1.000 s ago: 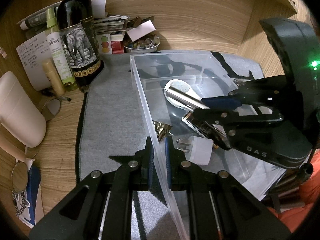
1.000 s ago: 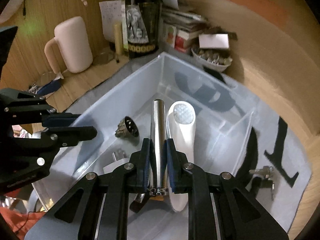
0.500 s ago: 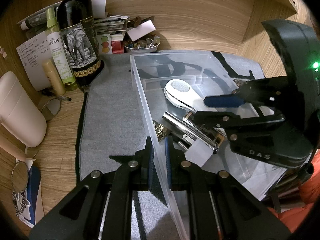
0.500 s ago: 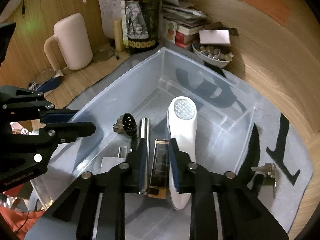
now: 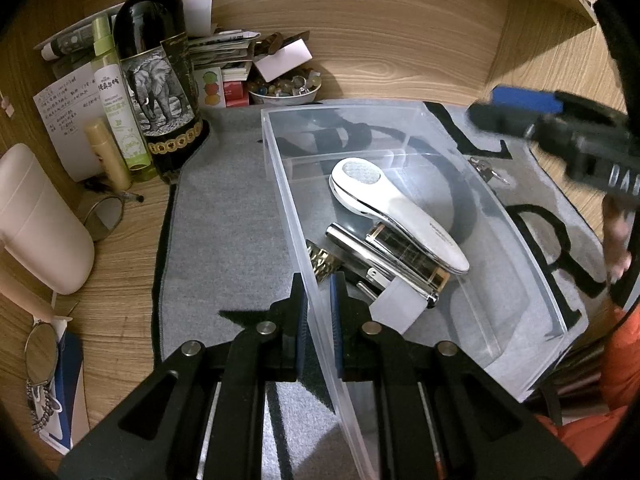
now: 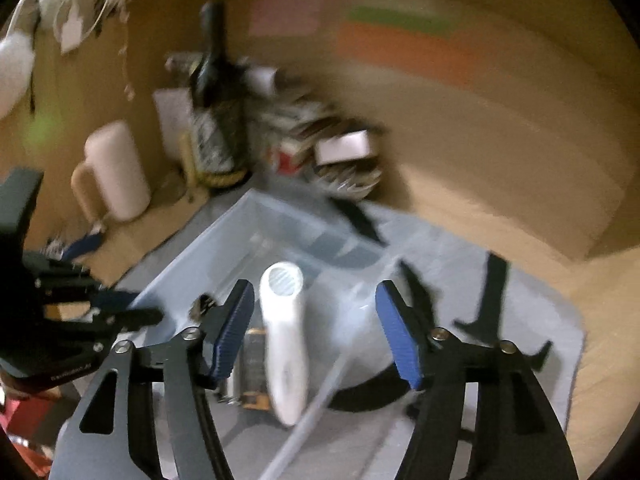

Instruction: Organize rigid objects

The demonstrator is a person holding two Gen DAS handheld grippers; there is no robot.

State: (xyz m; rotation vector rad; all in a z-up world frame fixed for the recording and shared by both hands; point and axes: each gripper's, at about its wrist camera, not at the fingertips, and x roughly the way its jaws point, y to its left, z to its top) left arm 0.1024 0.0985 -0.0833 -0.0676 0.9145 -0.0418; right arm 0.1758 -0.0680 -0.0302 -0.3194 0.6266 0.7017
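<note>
The bin point(image 5: 400, 128) is pinched at its near wall by the left gripper point(image 5: 318, 312); thin and slippery, it is best gripped at the rim. Inside lie the white device point(image 5: 400, 216) and metal tube point(image 5: 360, 248), both judged stiff. The right gripper point(image 6: 316, 332) is spread, empty.

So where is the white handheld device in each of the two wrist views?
Left wrist view: the white handheld device lies inside the clear plastic bin, right of centre, beside the metal tube.
Right wrist view: the device is low and centre, between the open right gripper fingers, somewhat blurred.
Shared landmark: the dark wine bottle behind the bin.
</note>
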